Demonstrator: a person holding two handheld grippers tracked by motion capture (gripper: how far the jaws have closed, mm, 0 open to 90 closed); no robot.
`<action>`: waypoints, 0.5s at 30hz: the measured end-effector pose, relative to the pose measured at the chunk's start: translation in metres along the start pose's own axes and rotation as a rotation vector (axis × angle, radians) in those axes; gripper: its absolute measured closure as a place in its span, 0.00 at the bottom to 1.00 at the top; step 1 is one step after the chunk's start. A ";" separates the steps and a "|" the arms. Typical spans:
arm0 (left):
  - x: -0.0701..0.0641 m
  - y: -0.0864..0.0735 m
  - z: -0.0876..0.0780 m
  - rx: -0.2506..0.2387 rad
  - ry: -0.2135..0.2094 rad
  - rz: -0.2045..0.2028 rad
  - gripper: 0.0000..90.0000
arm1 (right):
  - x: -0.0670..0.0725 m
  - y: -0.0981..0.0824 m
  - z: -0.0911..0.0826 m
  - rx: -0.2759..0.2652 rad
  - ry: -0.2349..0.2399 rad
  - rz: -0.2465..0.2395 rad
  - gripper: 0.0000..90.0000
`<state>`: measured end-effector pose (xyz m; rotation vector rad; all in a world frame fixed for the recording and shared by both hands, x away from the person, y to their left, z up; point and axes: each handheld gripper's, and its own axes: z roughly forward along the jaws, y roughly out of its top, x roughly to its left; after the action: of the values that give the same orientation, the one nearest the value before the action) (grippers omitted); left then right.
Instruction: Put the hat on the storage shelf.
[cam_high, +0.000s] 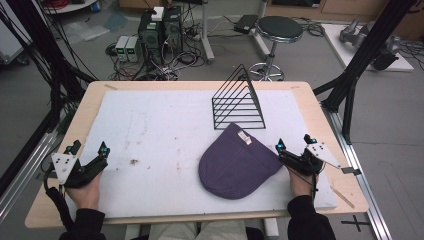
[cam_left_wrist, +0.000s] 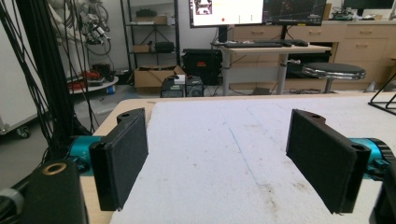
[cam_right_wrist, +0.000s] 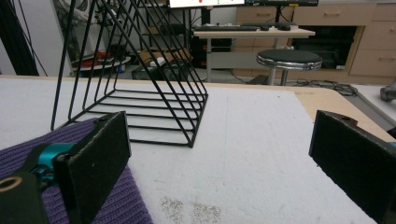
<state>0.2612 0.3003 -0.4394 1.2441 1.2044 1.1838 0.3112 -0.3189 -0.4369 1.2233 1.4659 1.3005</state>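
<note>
- High view: my right gripper (cam_high: 292, 149) rests on the white mat (cam_high: 150, 125) with its jaws spread wide and nothing between them; my hand is behind it, near the table's front edge.
- Just off its left jaw lies the purple hat (cam_high: 236, 162), flat on the mat, its rounded crown toward me and its white label (cam_high: 244, 136) on the far edge. I cannot tell whether the jaw tip touches the knit or sits just beside it.
- Right gripper view: the hat (cam_right_wrist: 28, 144) runs under and behind my left jaw, and ahead of me stands the black wire rack (cam_right_wrist: 135, 70), empty, just beyond the hat's far edge.
- My left gripper (cam_high: 90, 155) sits well away on the other side of the mat, jaws likewise released, only bare mat in front of it.
- As I judge it, the work has barely begun: the hat is ungripped, and grasping and moving it are all left.
</note>
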 end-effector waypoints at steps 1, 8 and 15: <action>0.000 0.000 0.000 -0.001 0.000 -0.003 0.23 | 0.000 0.000 0.000 0.002 0.001 -0.001 0.05; -0.004 0.000 0.005 0.002 -0.006 -0.001 0.23 | -0.006 -0.001 -0.007 0.005 -0.015 0.012 0.05; -0.004 0.000 0.006 0.003 -0.009 -0.005 0.23 | -0.009 -0.002 -0.007 0.009 -0.032 0.050 0.05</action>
<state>0.2672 0.2961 -0.4399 1.2469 1.2028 1.1721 0.3059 -0.3291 -0.4380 1.2882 1.4279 1.3029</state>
